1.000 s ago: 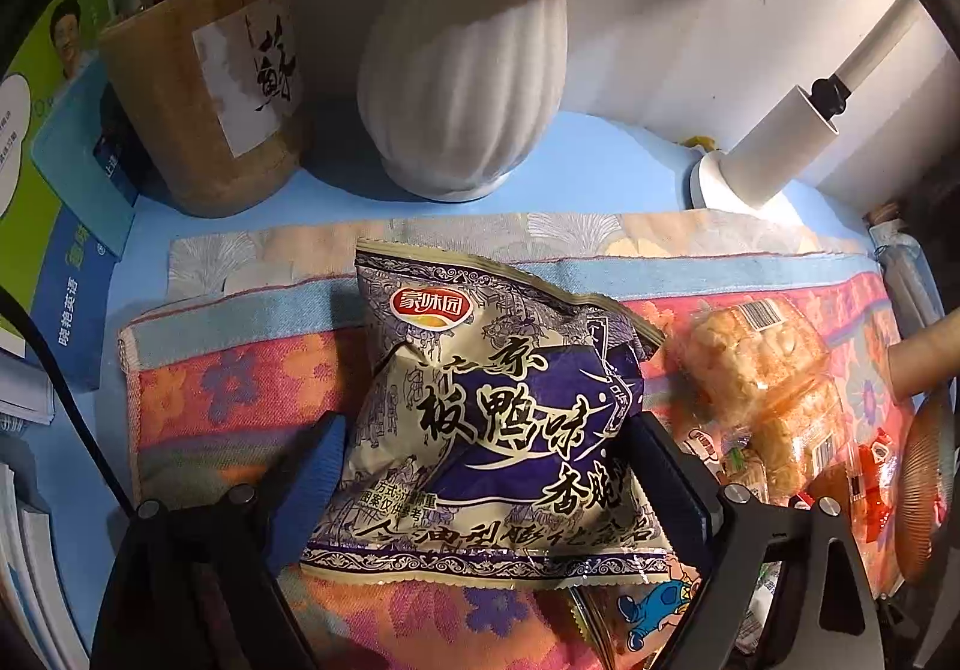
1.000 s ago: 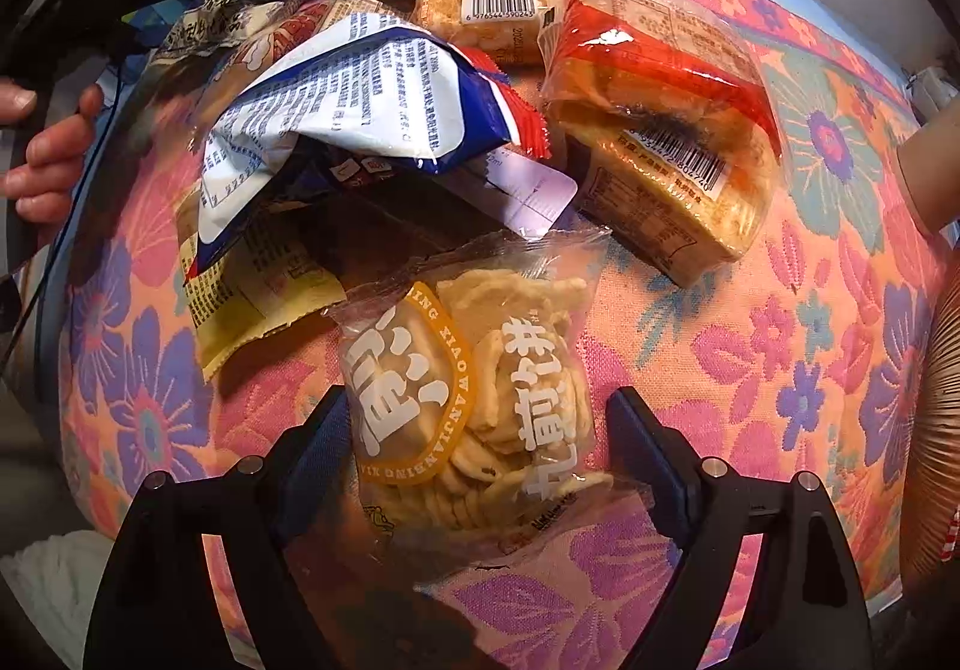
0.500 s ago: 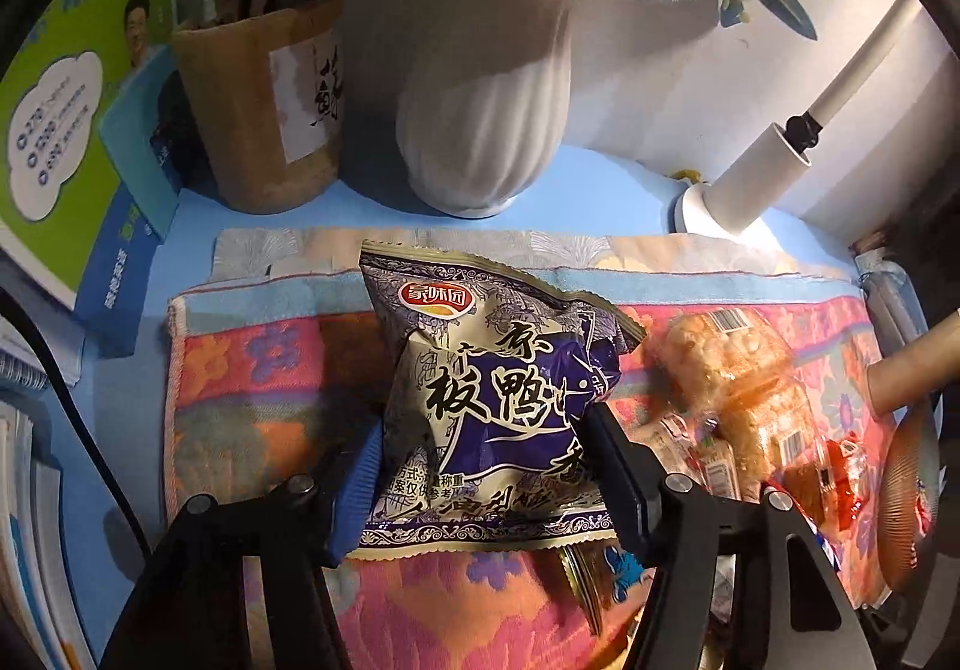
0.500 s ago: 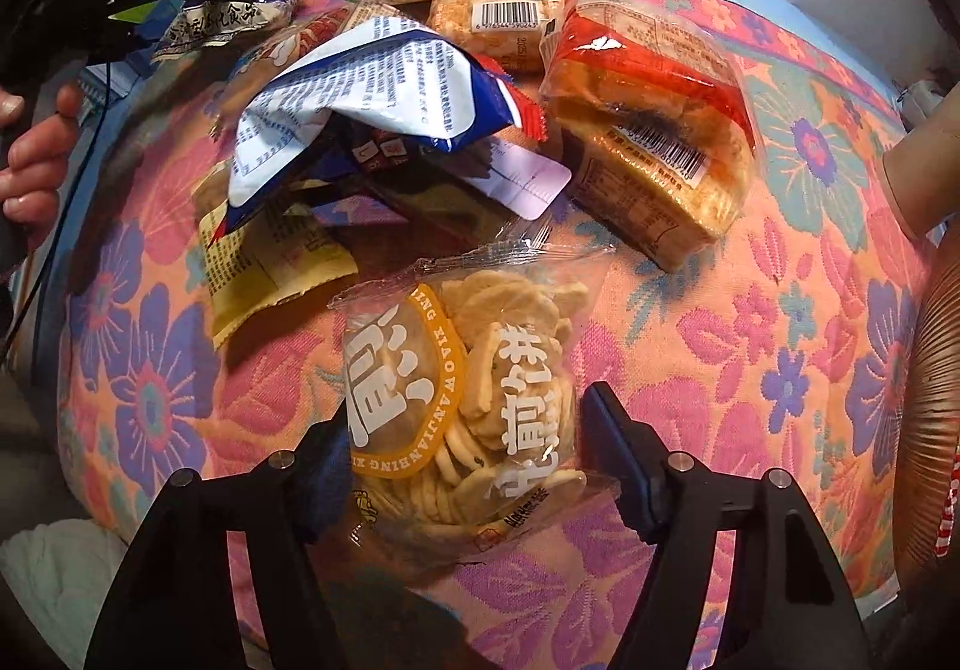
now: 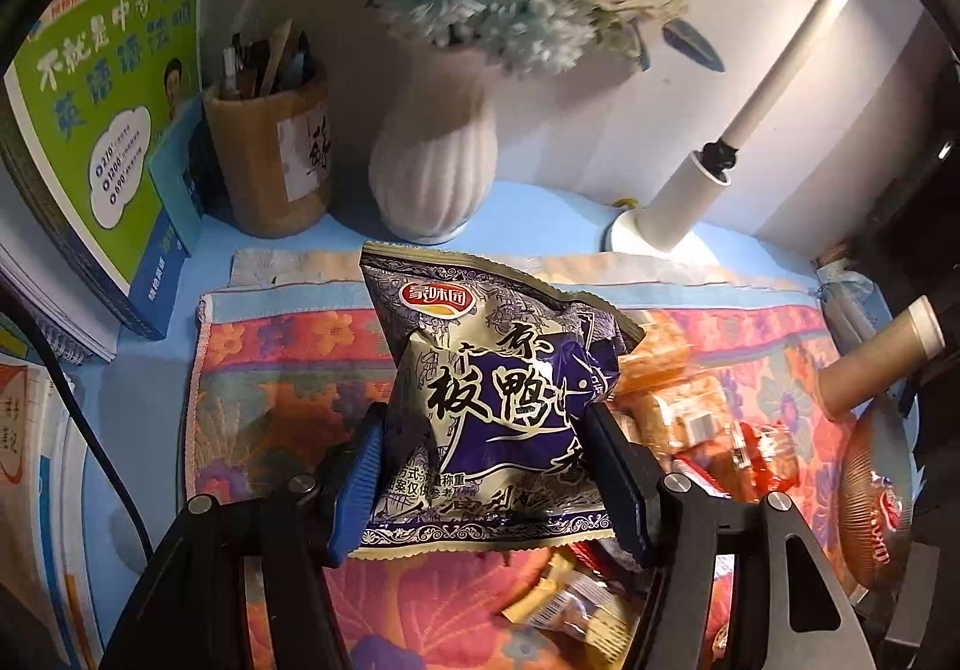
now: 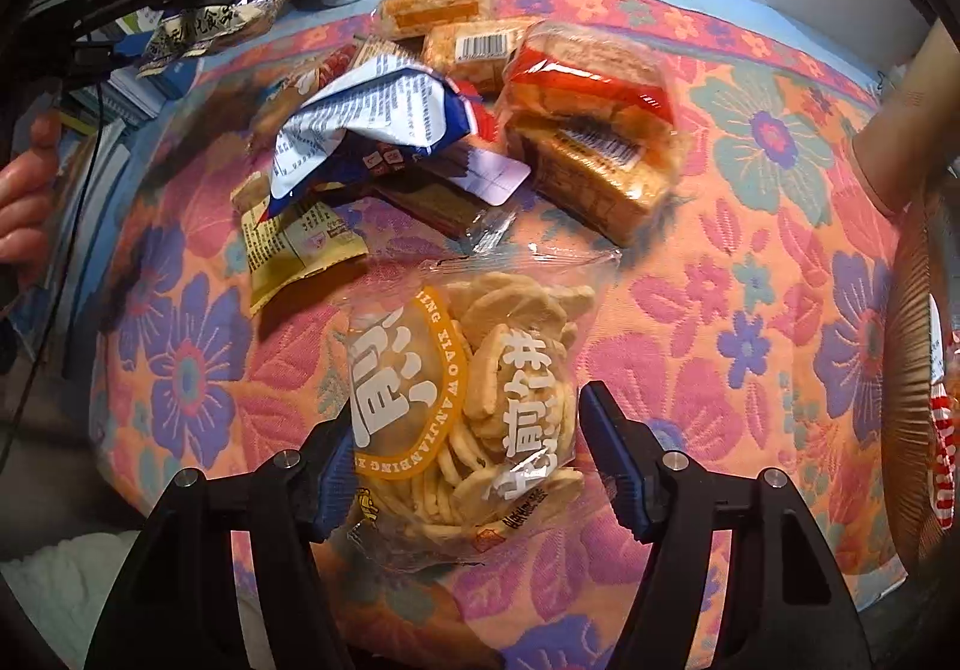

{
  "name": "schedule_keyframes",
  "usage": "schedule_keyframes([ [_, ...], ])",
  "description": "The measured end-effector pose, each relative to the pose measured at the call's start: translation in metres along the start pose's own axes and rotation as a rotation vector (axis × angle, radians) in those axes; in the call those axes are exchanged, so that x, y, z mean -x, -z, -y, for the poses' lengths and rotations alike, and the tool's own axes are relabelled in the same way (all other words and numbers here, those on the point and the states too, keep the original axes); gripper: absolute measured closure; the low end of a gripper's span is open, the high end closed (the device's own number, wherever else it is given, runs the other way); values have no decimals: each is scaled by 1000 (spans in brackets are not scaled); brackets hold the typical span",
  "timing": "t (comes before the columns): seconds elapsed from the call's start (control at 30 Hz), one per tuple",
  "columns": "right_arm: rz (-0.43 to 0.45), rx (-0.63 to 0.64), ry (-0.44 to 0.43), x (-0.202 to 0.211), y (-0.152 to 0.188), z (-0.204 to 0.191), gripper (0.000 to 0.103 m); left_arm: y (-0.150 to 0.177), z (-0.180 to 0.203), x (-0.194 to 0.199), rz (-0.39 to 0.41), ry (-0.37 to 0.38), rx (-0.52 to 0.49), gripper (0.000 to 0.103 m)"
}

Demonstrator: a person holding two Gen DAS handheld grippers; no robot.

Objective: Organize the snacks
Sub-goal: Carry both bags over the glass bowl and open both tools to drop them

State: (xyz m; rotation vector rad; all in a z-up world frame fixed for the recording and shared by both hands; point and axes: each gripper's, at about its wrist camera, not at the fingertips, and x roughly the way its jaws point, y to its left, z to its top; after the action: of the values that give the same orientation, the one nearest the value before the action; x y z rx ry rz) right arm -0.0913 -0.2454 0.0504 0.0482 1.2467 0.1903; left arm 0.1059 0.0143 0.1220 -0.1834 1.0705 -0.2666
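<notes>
I've got the left gripper [image 5: 489, 466] pinching the purple snack bag [image 5: 498, 406] by its lower half, blue pads pressed into both sides, foil buckled between them; its jaws have just been closing, bag in the gap, and the bag hangs clear above the floral cloth [image 5: 282, 370] near the cloth's far edge; beyond that edge, on the blue tabletop [image 5: 540, 208], stand the white ribbed vase [image 5: 432, 172] with its flowers, the wooden pen holder [image 5: 270, 160] beside it, and the white lamp base [image 5: 672, 214] toward the far right corner; books [image 5: 102, 88] lean at the far left corner.

On my right side, the right gripper [image 6: 465, 454] squeezes the clear bag of rice crackers [image 6: 474, 388]; the left pad digs into the film, the right pad sits at the bag's edge; those jaws have also just been closing on it; the bag's top reaches over the middle of the cloth; behind it lies the snack heap, a crumpled blue-and-white wrapper [image 6: 372, 112], a yellow packet [image 6: 300, 244] at its near side, and orange-wrapped cake packs [image 6: 588, 130] toward the far edge; at the far left corner I can see my other claw holding the purple bag aloft, with a hand [image 6: 24, 202] behind it.
</notes>
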Motion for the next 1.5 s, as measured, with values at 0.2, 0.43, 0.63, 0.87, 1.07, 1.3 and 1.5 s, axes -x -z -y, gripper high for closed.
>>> schedule_keyframes([
  [0.2,71,-53,-11,37,-4,31,36,2,31,21,27,20,-27,41],
  [0.43,147,-147,-8,73,3,77,36,3,95,39,60,74,-107,41],
  [0.63,197,-228,37,104,18,123,36,8,161,43,68,137,-204,41],
  [0.87,227,-336,120,130,37,186,36,23,241,38,51,217,-306,41],
  [1.07,228,-452,194,145,53,254,36,53,311,27,13,275,-413,41],
  [1.3,223,-492,207,148,53,302,36,89,367,4,-60,324,-466,41],
  [1.5,221,-480,196,143,35,322,35,108,396,-12,-107,333,-496,41],
])
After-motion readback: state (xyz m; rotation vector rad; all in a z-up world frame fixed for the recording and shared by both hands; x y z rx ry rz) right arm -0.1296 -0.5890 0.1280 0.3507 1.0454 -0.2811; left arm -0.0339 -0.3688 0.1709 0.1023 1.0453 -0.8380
